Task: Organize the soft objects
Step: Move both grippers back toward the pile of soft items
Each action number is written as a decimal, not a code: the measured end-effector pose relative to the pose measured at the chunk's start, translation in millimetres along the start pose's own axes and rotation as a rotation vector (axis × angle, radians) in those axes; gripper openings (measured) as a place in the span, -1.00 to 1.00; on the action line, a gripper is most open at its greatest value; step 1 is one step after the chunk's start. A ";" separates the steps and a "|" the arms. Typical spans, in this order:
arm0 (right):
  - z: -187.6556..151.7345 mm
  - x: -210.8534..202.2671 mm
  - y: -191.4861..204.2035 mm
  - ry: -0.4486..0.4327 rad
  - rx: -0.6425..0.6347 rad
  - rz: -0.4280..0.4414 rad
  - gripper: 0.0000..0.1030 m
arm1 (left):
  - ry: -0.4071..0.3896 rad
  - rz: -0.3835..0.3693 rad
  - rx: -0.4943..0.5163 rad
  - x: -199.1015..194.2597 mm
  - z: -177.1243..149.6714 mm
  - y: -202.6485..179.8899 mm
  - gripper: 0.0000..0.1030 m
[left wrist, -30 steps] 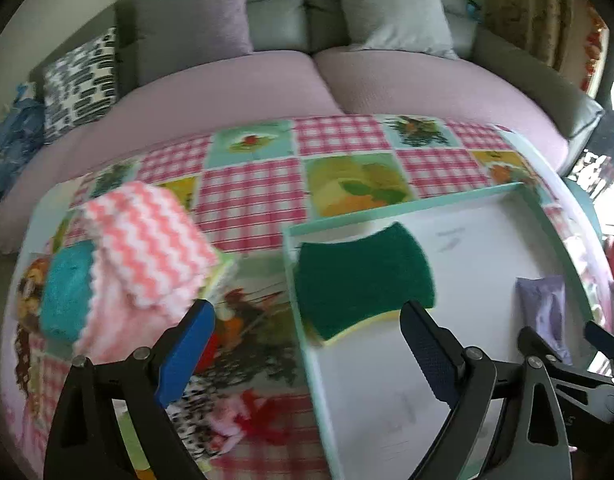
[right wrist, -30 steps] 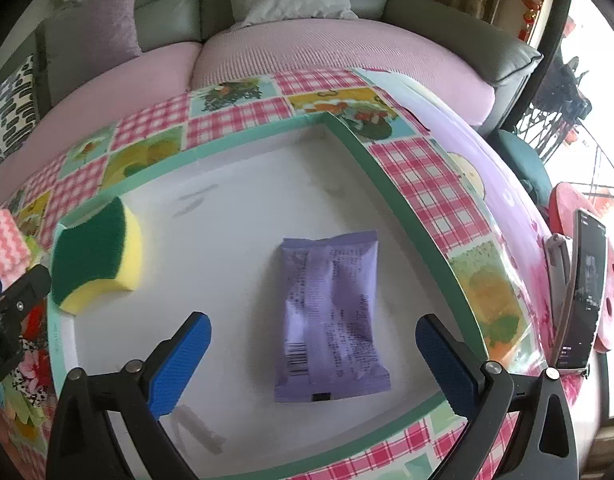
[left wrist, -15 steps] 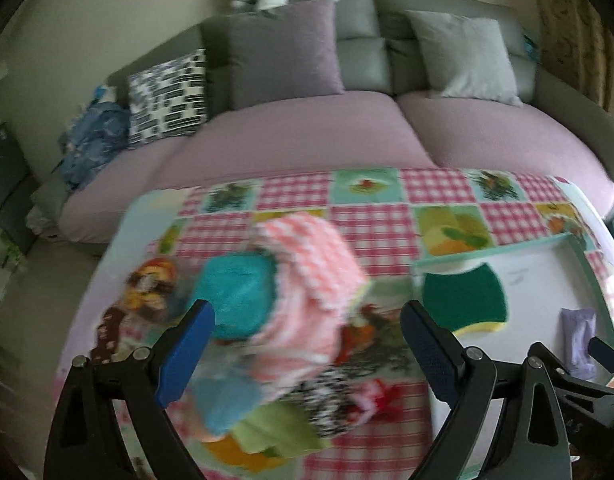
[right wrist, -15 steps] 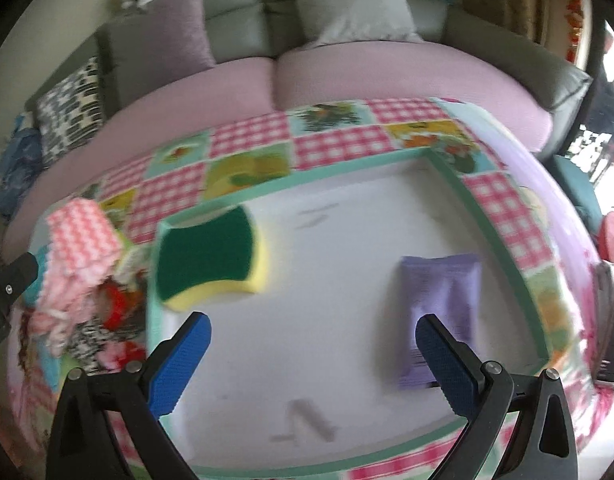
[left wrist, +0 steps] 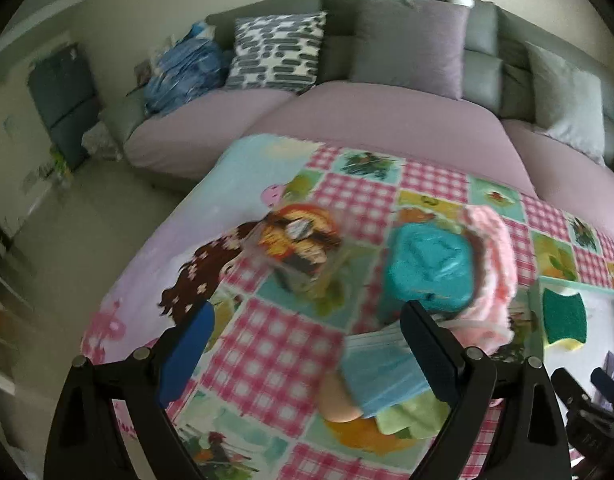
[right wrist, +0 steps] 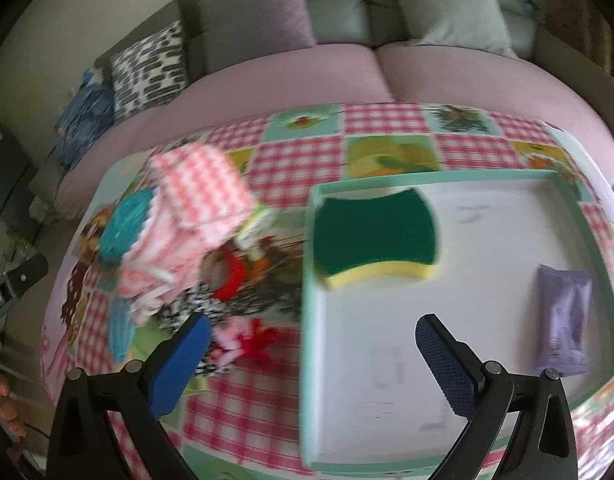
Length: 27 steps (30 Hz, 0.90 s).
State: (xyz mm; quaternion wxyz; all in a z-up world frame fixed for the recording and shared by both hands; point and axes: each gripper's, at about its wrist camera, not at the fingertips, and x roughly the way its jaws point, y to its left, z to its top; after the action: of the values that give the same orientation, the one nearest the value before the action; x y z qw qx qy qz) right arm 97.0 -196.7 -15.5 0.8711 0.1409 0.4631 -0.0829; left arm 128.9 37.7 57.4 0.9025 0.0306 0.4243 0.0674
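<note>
- Both grippers have swung leftward, off the tray [right wrist: 309,280] toward the heap of cloths [left wrist: 427,276] on the bench.
- Left gripper [left wrist: 307,344] and right gripper [right wrist: 307,350] gape, empty.
- Done — sponge [right wrist: 373,232] and purple packet [right wrist: 563,320] lie in the tray; the heap remains.

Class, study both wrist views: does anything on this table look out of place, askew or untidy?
Yes. The pile of soft things left of the tray is a jumble: the pink zigzag cloth leans over a teal sponge. Inside the tray, the green sponge and purple packet lie neatly apart.
</note>
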 end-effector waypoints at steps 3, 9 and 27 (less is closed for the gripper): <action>-2.7 7.6 21.8 0.015 -0.041 0.025 1.00 | 0.025 0.001 -0.031 8.4 -3.8 13.9 0.83; -10.5 23.3 41.4 0.060 -0.086 0.054 1.00 | 0.094 -0.055 -0.060 26.8 -12.3 22.8 0.83; -25.7 36.8 48.0 0.103 -0.146 0.064 0.66 | 0.220 -0.243 0.209 50.5 -38.3 -41.7 0.83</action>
State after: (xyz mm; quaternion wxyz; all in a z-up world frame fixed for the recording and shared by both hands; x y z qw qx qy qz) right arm 110.6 -143.4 -51.5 0.8562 0.0958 0.5075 -0.0137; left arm 135.2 3.9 -10.2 0.8442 0.0652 0.5255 -0.0834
